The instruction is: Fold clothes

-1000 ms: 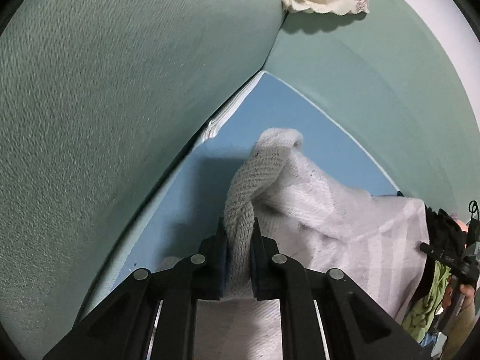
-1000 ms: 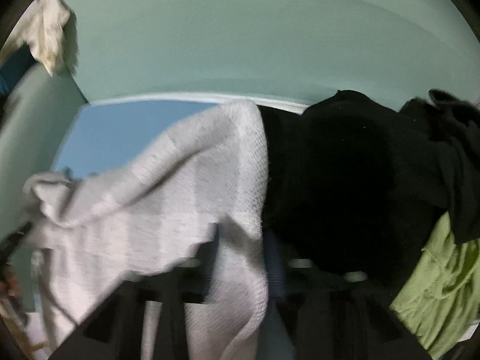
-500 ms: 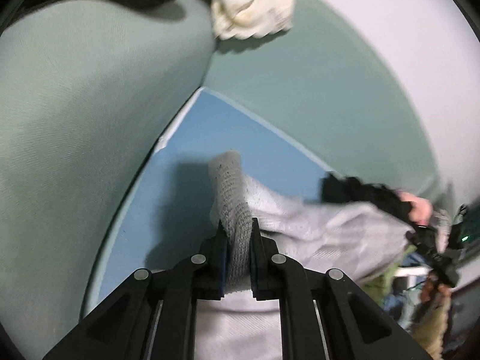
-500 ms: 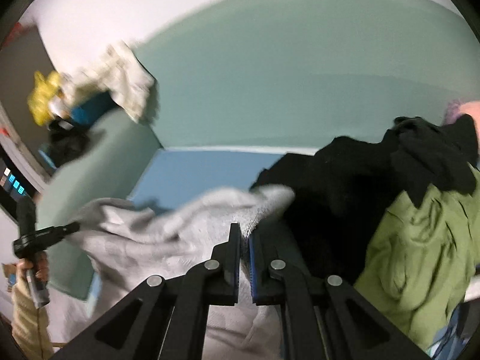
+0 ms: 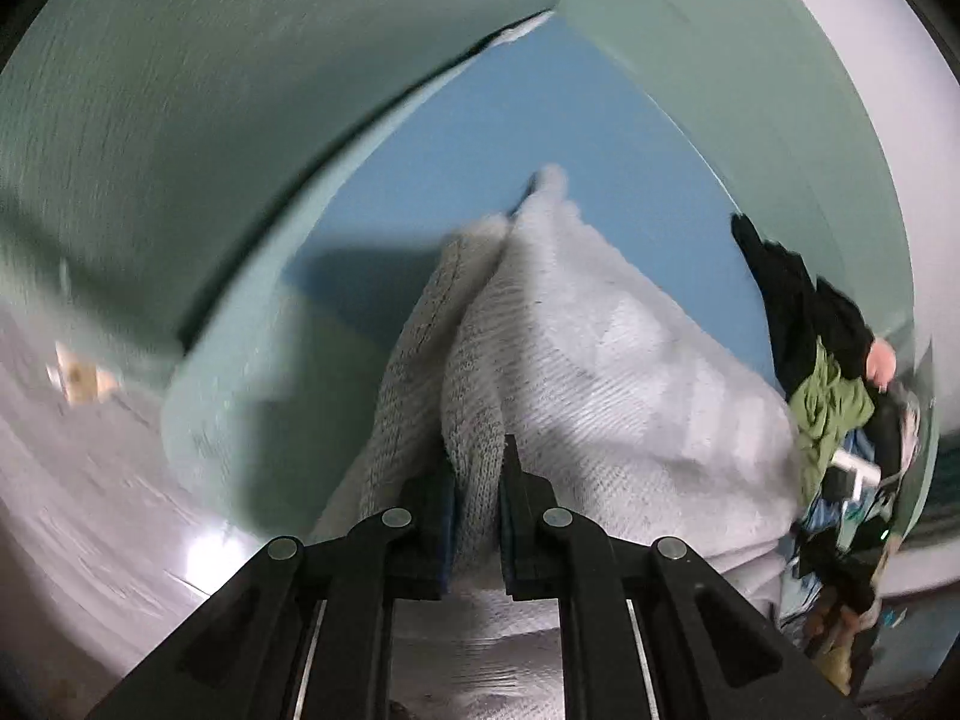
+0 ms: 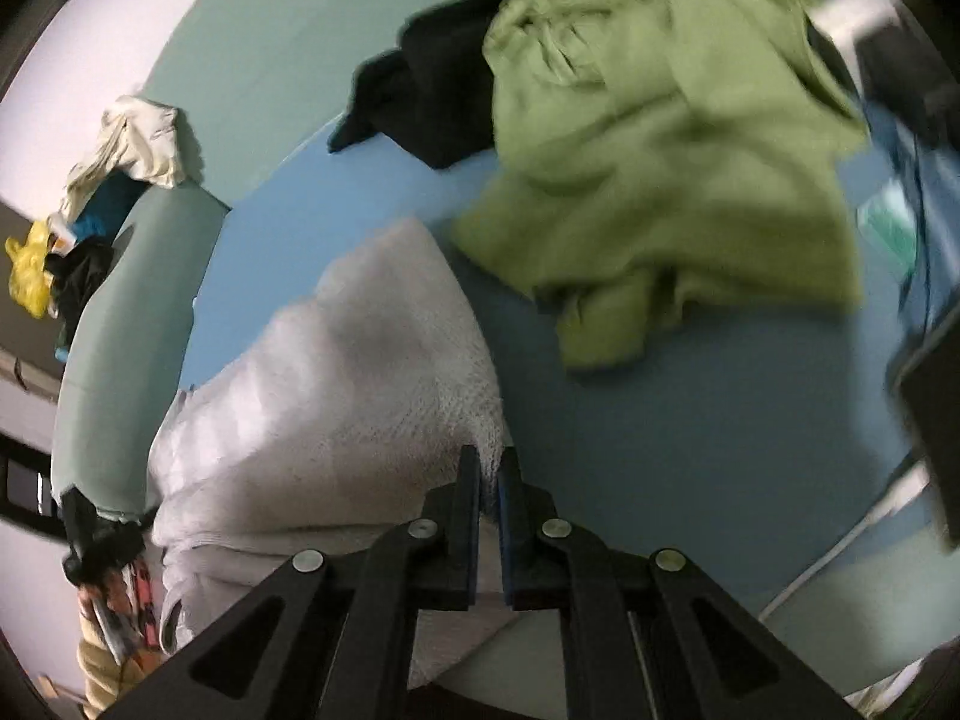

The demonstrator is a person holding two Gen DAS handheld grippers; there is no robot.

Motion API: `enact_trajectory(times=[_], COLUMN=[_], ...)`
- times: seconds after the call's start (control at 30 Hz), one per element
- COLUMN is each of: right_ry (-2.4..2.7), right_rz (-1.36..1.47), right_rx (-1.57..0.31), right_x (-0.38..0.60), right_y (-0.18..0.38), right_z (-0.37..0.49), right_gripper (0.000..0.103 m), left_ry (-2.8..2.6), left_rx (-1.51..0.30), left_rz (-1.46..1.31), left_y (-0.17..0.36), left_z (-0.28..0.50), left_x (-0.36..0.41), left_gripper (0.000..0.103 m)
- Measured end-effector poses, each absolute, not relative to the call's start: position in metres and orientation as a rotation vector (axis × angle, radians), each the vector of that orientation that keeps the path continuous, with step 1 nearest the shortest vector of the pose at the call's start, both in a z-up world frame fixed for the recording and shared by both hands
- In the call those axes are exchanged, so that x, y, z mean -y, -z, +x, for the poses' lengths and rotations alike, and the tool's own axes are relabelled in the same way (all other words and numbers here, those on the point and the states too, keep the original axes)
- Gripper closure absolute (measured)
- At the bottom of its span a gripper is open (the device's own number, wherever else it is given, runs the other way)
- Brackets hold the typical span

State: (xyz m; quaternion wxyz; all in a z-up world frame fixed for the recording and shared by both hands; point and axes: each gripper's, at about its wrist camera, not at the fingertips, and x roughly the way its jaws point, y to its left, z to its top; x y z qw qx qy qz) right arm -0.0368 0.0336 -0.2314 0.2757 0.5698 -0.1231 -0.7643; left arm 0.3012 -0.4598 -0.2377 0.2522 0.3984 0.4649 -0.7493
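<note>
We've got the left gripper (image 5: 477,480) clamped on a thick fold of the white knit (image 5: 600,360), right gripper (image 6: 489,480) pinching its thin edge, over the blue sheet (image 6: 660,450).

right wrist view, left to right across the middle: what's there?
Yellow bag → cream cloth on the green sofa arm → white knit garment → green garment.
</note>
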Motion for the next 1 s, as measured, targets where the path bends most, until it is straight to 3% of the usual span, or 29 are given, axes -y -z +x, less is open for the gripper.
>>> enact_trajectory(times=[0.3,0.37,0.47,0.67,0.73,0.87,1.0], right_ry=[2.032,2.015,2.017,1.972,1.967,1.998,2.021], right_rz=[1.116,1.085,1.132,1.517,1.511,1.293,1.120], right_rx=[0.475,0.507,0.538,0.622,0.651,0.610,0.586], right_x=[-0.025,-0.031,-0.051,-0.066,-0.064,-0.059,-0.058], right_y=[0.121,0.113,0.129,0.236,0.237,0.178,0.126], right_z=[-0.031,-0.022,-0.011,0.000,-0.004,-0.011,-0.008], right_gripper=[0.098,0.098,0.098,0.098,0.098,0.098,0.102], left_ry=[2.162,2.133,2.089,1.877,1.879,1.965,2.054], left_rx=[-1.426,-1.466,-1.523,-1.669,-1.690,-1.806,-1.731], left_rz=[0.746,0.722,0.687,0.747,0.717,0.523,0.352], left_y=[0.161,0.170,0.182,0.257,0.254,0.217,0.165], left_z=[0.321,0.338,0.364,0.390,0.390,0.404,0.429], left_x=[0.467,0.459,0.447,0.423,0.427,0.441,0.446], left_gripper=[0.092,0.092,0.092,0.092,0.092,0.092,0.101])
